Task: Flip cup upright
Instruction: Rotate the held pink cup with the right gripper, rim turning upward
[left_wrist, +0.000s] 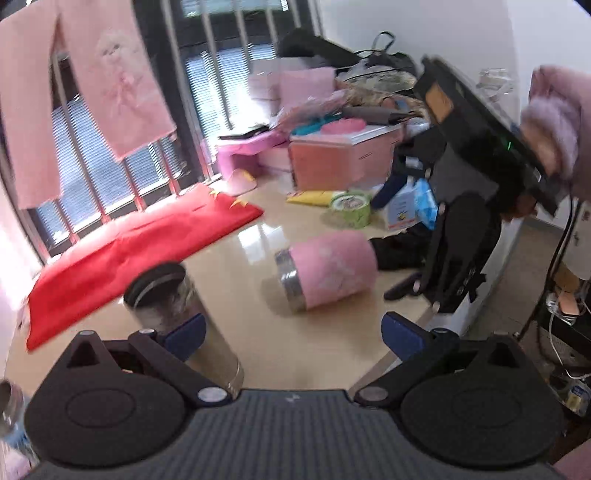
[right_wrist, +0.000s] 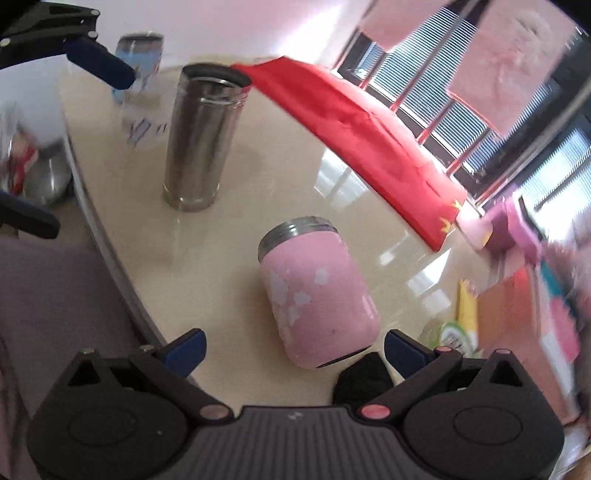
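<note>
I could read no brand or lettering anywhere: the pink cup (right_wrist: 317, 295) carried only pale blossom prints, and the blue marks on the white-and-blue cup (right_wrist: 138, 59) behind were too blurred to make out. The round green tin (left_wrist: 350, 209) had a printed label I couldn't read either.

The pink cup lay on its side on the glossy beige table (right_wrist: 236, 206), steel rim pointing away from my right gripper (right_wrist: 293, 347), its base sitting between that gripper's spread blue fingertips (right_wrist: 186, 349), with daylight on both sides. My left gripper (left_wrist: 293, 334) was likewise released, holding nothing; the cup (left_wrist: 325, 269) lay ahead of it, apart.

A tall steel tumbler (right_wrist: 203, 136) stood upright near the table edge, just beside my left fingertip (left_wrist: 186, 334) and partly behind it. A folded red cloth (right_wrist: 354, 140) with yellow stars lay along the window side. Pink boxes, a wipes pack (left_wrist: 424, 203) and other clutter crowded the far end of the table. Pink garments (left_wrist: 74, 96) hung against the barred window.
</note>
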